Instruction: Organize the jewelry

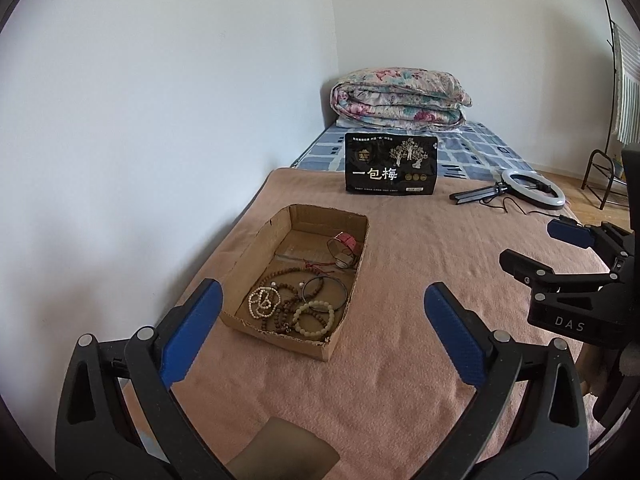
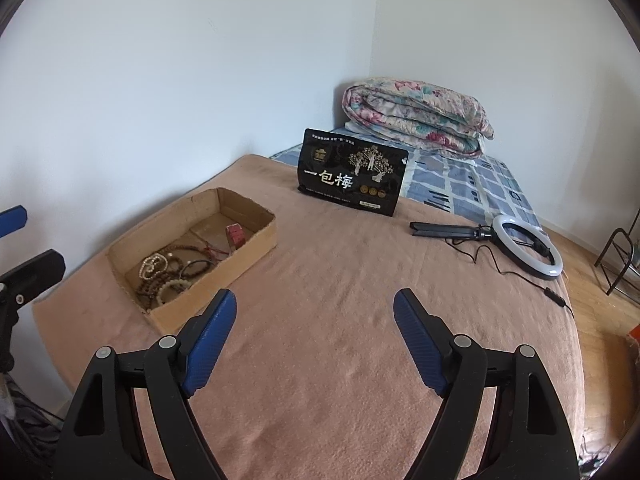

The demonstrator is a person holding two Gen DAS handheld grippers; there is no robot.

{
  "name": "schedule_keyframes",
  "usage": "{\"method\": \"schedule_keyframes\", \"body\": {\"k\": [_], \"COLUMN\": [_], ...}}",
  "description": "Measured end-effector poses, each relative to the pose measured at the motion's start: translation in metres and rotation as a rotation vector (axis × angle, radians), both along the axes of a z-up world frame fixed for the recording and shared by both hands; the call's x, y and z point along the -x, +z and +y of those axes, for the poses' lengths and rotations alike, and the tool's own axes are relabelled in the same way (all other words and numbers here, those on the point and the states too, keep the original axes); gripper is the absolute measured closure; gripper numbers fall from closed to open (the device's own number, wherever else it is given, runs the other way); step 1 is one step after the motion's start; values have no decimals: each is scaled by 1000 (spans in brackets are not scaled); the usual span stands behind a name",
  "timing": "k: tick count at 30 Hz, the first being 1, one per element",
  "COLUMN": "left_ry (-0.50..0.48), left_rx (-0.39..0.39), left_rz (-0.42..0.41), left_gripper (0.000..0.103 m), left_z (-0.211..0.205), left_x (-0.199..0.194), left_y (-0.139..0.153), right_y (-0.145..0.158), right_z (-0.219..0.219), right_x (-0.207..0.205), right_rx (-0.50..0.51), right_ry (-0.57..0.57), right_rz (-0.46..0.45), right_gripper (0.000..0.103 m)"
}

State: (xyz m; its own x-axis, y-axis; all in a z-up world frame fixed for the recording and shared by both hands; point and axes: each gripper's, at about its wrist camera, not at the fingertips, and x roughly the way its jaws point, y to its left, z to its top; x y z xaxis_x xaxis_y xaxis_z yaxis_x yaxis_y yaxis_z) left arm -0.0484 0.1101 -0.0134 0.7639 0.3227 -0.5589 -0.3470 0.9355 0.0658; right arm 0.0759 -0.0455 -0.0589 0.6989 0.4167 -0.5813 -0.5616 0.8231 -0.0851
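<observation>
Both the left gripper (image 1: 322, 308) and right gripper (image 2: 315, 312) hung spread and empty over the blanket (image 2: 340, 280), all the jewelry (image 1: 294, 304) piled in the cardboard box (image 1: 256, 248), so either sorted already or about to be.

Cardboard box (image 2: 256, 236) of bead bracelets (image 2: 172, 270) left of spread right gripper (image 2: 314, 306) fingers (image 2: 416, 336).

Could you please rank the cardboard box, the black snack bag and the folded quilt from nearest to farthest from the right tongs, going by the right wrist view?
1. Cardboard box, just ahead-left of the right tongs.
2. Black snack bag, standing mid-bed, straight ahead.
3. Folded quilt, in the far corner.
</observation>
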Motion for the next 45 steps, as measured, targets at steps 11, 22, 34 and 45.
{"method": "schedule_keyframes", "body": {"k": [11, 22, 34, 45], "left_ry": [12, 22, 22, 26], "left_rx": [0, -2, -1, 11], "left_rz": [4, 1, 2, 12], "left_gripper": [0, 0, 0, 0], "left_z": [2, 3, 3, 5], "left_x": [0, 2, 2, 2], "left_y": [-2, -1, -1, -4], "right_y": [-2, -1, 0, 0], "right_z": [0, -1, -2, -1], "right_x": [1, 2, 3, 3], "right_rx": [2, 5, 4, 5], "right_ry": [0, 1, 0, -1], "right_rz": [3, -7, -9, -9], "right_gripper": [22, 22, 22, 22]}}
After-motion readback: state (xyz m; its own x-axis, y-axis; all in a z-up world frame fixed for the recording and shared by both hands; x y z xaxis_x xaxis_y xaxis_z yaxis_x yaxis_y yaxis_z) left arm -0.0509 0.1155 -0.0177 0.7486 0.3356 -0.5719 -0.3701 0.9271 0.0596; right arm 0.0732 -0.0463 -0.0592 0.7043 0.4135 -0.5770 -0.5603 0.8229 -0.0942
